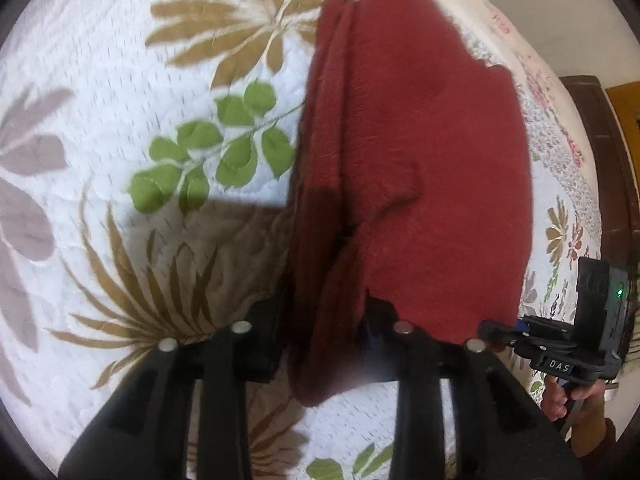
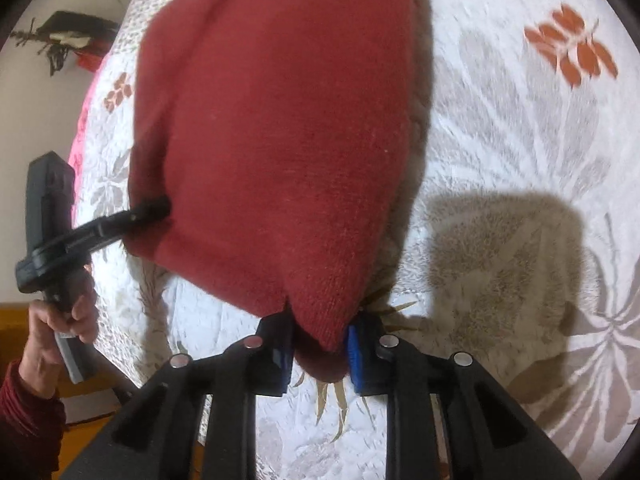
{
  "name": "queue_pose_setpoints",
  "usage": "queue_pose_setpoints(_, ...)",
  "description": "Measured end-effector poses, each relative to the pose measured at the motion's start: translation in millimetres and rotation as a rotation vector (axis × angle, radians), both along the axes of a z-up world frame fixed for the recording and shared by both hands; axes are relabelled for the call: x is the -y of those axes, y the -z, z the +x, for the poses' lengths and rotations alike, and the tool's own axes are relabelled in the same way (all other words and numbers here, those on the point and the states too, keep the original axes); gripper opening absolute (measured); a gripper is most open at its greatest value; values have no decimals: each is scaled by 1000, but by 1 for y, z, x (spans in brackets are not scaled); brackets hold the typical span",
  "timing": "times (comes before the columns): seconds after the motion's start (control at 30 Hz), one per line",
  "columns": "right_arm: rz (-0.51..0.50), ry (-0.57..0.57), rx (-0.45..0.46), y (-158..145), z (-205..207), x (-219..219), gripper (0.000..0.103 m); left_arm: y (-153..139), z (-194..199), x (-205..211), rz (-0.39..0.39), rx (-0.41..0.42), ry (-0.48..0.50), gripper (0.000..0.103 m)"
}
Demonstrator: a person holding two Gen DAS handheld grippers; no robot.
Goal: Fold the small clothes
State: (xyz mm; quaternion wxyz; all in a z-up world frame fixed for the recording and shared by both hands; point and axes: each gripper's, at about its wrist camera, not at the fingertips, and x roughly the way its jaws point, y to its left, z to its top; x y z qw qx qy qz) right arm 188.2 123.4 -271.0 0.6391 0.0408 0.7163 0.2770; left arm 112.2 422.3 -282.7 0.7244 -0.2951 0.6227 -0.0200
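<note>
A dark red knitted garment [image 1: 420,152] hangs above the floral bedspread [image 1: 120,80], held at two corners. My left gripper [image 1: 324,336] is shut on one bunched corner of it. My right gripper [image 2: 320,344] is shut on another corner, its blue pads [image 2: 354,356] pressing the cloth. In the right wrist view the red garment [image 2: 280,140] spreads out in front, and the left gripper [image 2: 156,206] bites its far edge at the left. In the left wrist view the right gripper [image 1: 496,332] shows at the garment's right edge. The cloth's lower part is hidden behind the folds.
The white quilted bedspread [image 2: 520,160] with leaf prints lies below. A dark wooden bed frame [image 1: 608,160] runs along the right edge. A person's hand [image 2: 60,320] in a dark red sleeve holds the left gripper's handle. Dark items [image 2: 68,36] hang on the wall.
</note>
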Motion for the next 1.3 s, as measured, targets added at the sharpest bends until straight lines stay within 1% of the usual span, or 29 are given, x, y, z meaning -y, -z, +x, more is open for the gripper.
queue_pose_setpoints(0.07,14,0,-7,-2,1,1,27,0,0,-2,-19,-3,-4,43)
queue_pose_setpoints(0.1,15,-15,1,-6,2,0,29,-3,1,-4,-30,-9,-5,47)
queue_pose_setpoints(0.13,9,-25,11,-11,4,1,37,-6,2,-6,-36,-11,-2,49)
queue_pose_setpoints(0.17,3,-31,24,-17,6,2,43,-15,3,-11,-39,-3,0,53)
queue_pose_setpoints(0.2,6,-31,49,-26,9,4,43,-22,4,-15,-46,15,-1,58)
queue_pose_setpoints(0.23,15,-25,76,-35,13,6,47,-30,7,-18,-56,36,-2,62)
queue_pose_setpoints(0.27,24,-17,94,-41,19,9,55,-37,10,-22,-63,58,-2,72)
queue_pose_setpoints(0.3,34,-2,112,-48,26,11,58,-45,17,-26,-58,78,-1,79)
queue_pose_setpoints(0.33,45,22,134,-56,36,12,64,-50,25,-29,-44,93,3,80)
queue_pose_setpoints(0.37,52,37,148,-60,44,12,67,-53,35,-32,-29,103,9,80)
queue_pose_setpoints(0.4,55,54,163,-64,56,11,68,-53,46,-35,-20,103,17,82)
queue_pose_setpoints(0.47,51,76,177,-65,74,9,69,-48,65,-38,-32,101,36,83)
queue_pose_setpoints(0.6,56,94,162,-52,99,0,69,-26,96,-39,-59,65,51,83)
queue_pose_setpoints(0.73,53,89,141,-39,109,-8,69,-7,111,-30,-81,45,92,84)
queue_pose_setpoints(0.77,62,91,134,-36,109,-9,70,-4,114,-28,-89,44,101,87)
queue_pose_setpoints(0.83,87,105,118,-30,110,-13,70,1,119,-23,-99,49,126,90)
queue_pose_setpoints(0.87,97,113,110,-28,111,-16,71,2,121,-20,-110,49,131,90)
queue_pose_setpoints(0.9,110,121,99,-25,112,-18,71,4,123,-19,-139,51,131,90)
queue_pose_setpoints(0.93,119,126,87,-23,114,-21,73,6,124,-18,-181,52,131,90)
queue_pose_setpoints(0.97,121,131,79,-20,116,-24,74,9,125,-16,-242,49,130,90)
queue_pose_setpoints(1.03,121,128,74,-17,116,-30,79,13,127,-10,-283,42,146,90)
queue_pose_setpoints(1.1,90,104,77,-11,116,-40,81,18,127,-2,-328,41,176,90)
queue_pose_setpoints(1.13,81,97,72,-7,115,-43,82,21,128,1,-332,33,181,91)
queue_pose_setpoints(1.2,86,110,46,4,114,-47,80,21,130,5,-314,20,192,89)
queue_pose_setpoints(1.23,90,122,45,5,114,-48,77,19,132,8,-295,20,202,85)
queue_pose_setpoints(1.27,95,131,47,4,114,-46,70,18,132,11,-270,18,212,69)
queue_pose_setpoints(1.3,108,144,54,1,113,-43,65,15,131,12,-255,22,218,59)
